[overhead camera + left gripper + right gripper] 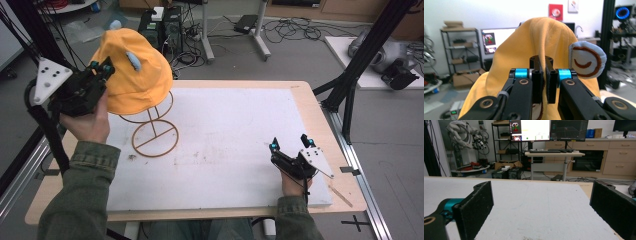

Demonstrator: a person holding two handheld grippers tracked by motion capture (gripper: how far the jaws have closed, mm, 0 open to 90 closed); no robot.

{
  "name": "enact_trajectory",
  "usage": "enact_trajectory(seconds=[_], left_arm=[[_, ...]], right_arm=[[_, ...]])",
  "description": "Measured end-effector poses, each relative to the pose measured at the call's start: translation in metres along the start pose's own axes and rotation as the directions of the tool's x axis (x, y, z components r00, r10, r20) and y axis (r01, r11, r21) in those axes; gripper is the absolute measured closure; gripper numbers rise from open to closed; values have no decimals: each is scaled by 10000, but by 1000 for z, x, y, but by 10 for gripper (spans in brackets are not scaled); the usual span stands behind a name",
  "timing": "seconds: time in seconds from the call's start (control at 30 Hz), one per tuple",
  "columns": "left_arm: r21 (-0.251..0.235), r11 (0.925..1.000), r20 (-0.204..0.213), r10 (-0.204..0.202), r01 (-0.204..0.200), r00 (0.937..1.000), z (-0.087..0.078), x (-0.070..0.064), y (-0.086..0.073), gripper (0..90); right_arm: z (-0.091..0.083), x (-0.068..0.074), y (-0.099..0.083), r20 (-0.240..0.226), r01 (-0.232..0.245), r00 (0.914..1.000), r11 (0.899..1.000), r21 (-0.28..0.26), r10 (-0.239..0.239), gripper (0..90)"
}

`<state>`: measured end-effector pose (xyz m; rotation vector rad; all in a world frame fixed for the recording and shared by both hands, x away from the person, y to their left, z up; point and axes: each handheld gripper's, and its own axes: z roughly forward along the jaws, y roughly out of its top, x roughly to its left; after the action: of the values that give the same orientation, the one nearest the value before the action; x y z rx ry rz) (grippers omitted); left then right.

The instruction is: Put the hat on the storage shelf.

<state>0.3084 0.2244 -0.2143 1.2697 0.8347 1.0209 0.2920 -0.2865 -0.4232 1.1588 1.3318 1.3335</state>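
A person in olive-green sleeves (pixel 82 200) works at a pale wooden worktop (pixel 320 115) covered by a white foam board (pixel 225 135), a set of black tongs in each hand. Nearest the camera in the high view, the right tongs (pixel 291 143) rest low at the board's near right corner, jaws spread wide with nothing between them; the right gripper view shows the two black padded jaws standing far apart over bare white board.

Farther back on the left, the left tongs (pixel 102 67) are raised off the board and pressed together on the near side of a soft orange-yellow fabric hat (pixel 135 70). In the left gripper view the jaws sit almost touching, with a fold of the yellow cloth and a dark brown stitched edge caught between them. A light-blue padded ear with a brown embroidered curl (pixel 587 60) stands out on the hat just right of the jaws.

The hat sits atop a copper-coloured wire stand (pixel 155 132), whose round ring base lies on the board's far left part.

Beyond the worktop, tangled black cables (pixel 292 30) run over a grey floor (pixel 395 130), with white desk legs (pixel 260 35) at the back.
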Motion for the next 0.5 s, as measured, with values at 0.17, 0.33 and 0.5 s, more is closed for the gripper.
enact_trajectory(seconds=[0.17, 0.33, 0.5], left_arm=[[616, 9977, 184, -304, 292, 9994, 8, -3, -25, 869], [835, 9951, 160, -541, 526, 9984, 7, -4, -38, 869], [1143, 9886, -127, -969, 977, 9952, 7, 1, -51, 868]], right_arm=[[-1, -1, 0, 23, 5, 10000, 10000, -32, -5, 47], [-2, -1, 0, 17, 63, 10000, 10000, -20, -63, 47], [-2, 0, 0, 15, 52, 10000, 10000, 15, -52, 47]])
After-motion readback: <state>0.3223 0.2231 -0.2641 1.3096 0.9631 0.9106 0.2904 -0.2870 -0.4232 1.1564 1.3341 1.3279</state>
